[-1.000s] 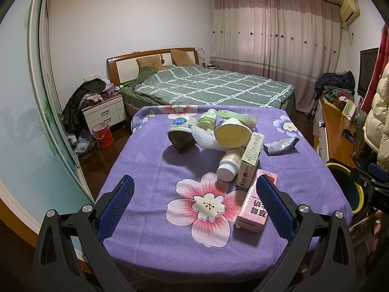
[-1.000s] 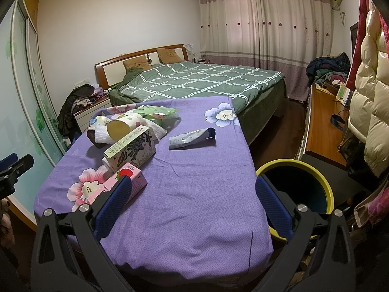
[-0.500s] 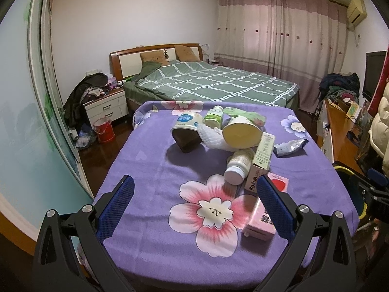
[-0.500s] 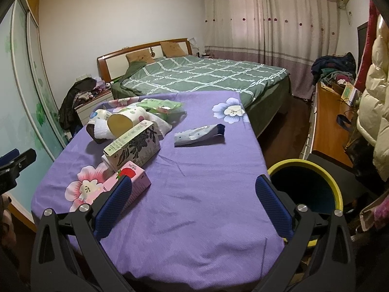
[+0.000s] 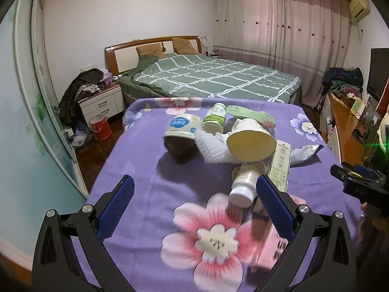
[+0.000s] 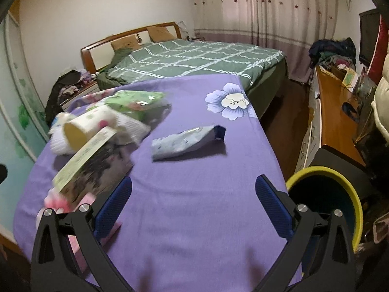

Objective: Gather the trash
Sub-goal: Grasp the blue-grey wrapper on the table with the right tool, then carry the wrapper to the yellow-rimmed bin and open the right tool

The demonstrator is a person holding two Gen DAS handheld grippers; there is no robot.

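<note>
Trash lies on a purple flowered tablecloth (image 5: 145, 170): a white bottle (image 5: 245, 182) on its side, a cream paper cup (image 5: 250, 141), a blue-labelled tub (image 5: 182, 126), a green-labelled bottle (image 5: 215, 119), a tall carton (image 5: 282, 163) and a pink box (image 5: 272, 245). My left gripper (image 5: 194, 209) is open, low over the cloth, with the white bottle just inside its right finger. My right gripper (image 6: 193, 209) is open over bare cloth, short of a silver-blue wrapper (image 6: 184, 141). A yellow-rimmed bin (image 6: 325, 199) stands right of the table.
A green plaid bed (image 5: 211, 77) lies beyond the table. A nightstand (image 5: 102, 102) and red bucket (image 5: 99, 126) sit at left. A wooden desk (image 6: 335, 121) with clutter runs along the right wall. The other gripper (image 5: 357, 185) shows at the left view's right edge.
Both grippers have moved forward and lower over the table. The trash pile looms larger in the left view, and the wrapper is nearer in the right view. Both stay open.
</note>
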